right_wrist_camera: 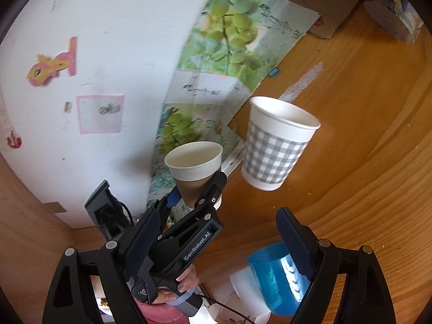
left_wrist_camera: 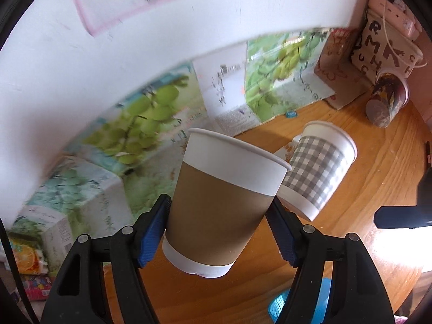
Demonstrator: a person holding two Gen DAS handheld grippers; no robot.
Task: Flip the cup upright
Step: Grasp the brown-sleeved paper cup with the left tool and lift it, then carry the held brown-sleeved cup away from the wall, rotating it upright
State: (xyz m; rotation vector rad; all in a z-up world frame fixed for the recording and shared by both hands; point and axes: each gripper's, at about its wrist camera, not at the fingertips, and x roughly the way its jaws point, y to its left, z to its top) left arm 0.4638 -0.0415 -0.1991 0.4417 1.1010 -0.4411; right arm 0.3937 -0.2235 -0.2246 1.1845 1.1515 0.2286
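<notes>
Left gripper (left_wrist_camera: pixel 218 232) clenched on the brown-sleeved white paper cup (left_wrist_camera: pixel 224 202), held off the wooden table (left_wrist_camera: pixel 364 162), rim up toward 12 o'clock, long axis near vertical, slightly tilted. Grey-checked white paper cup (right_wrist_camera: pixel 278 143) stands upright at 1 o'clock. Right gripper (right_wrist_camera: pixel 216 245) released, empty; "GenRobot.AI" readable on left gripper body.

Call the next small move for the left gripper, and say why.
Probably lower the brown-sleeve cup straight down onto the wooden table beside the gray checked cup, then release. The left gripper has its jaws shut on the cup, mouth up and slightly tilted, its base clear of the table. The right gripper is open and holds nothing.
</notes>
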